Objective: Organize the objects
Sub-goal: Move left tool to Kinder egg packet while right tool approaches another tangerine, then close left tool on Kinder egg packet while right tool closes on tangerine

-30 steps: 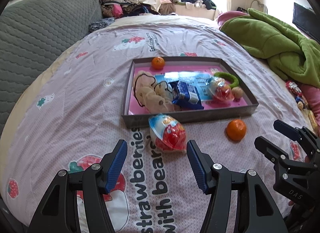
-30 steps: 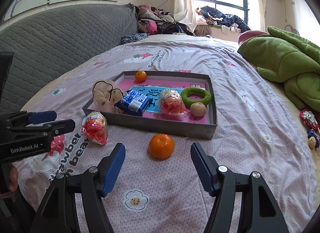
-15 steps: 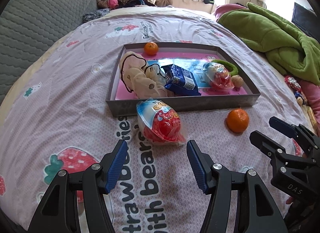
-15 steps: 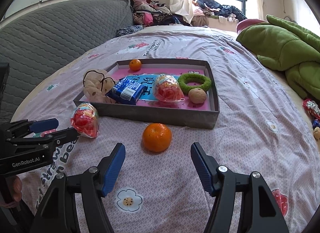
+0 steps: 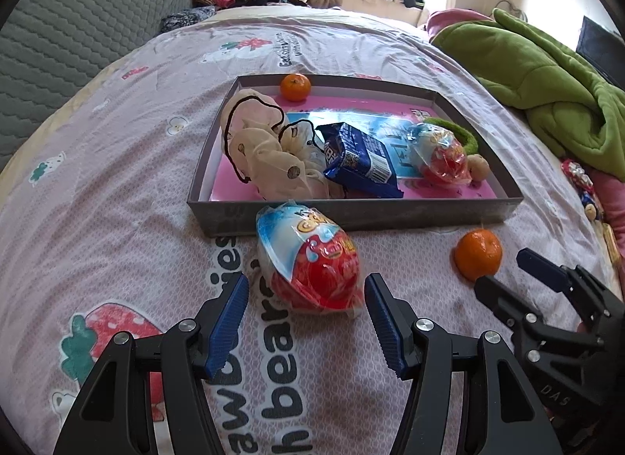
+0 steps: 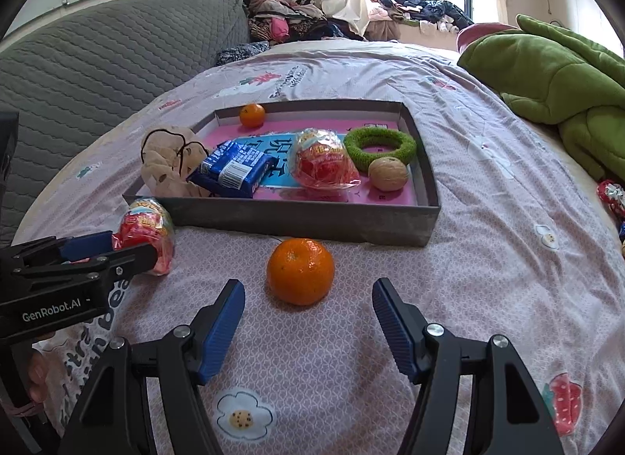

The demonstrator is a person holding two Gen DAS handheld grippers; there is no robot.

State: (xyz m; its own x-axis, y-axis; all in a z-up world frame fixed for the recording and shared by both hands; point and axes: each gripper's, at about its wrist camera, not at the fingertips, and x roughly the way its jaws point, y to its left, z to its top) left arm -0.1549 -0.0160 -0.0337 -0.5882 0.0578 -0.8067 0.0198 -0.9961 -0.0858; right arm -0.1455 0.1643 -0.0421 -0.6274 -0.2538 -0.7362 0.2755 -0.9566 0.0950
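- The left tongs (image 5: 306, 298) stand wide apart and hold nothing; the wrapped toy egg (image 5: 308, 259) lies on the bed just ahead of the tips, its near end beginning to sit between them, neither pad touching it. The gap looks set to span the egg's width.
- The right tongs (image 6: 308, 304) are equally wide and empty, lined up on the loose orange (image 6: 300, 271) at their 12 o'clock, which rests on the bedsheet (image 6: 488, 259) just short of the tips.
- Both loose things lie close against the near wall of the grey tray (image 6: 304, 216), probably because they are the last strays to go in.
- Inside the tray: a cloth pouch (image 5: 261, 150) at 9 o'clock, a blue snack packet (image 5: 359, 158) in the middle, a second egg (image 6: 322, 162), a green ring (image 6: 381, 144) and a walnut (image 6: 388, 173) towards 3 o'clock, and a small orange (image 6: 252, 115) at the far wall.
- A green blanket (image 6: 547, 72) is heaped well away at 2 o'clock.
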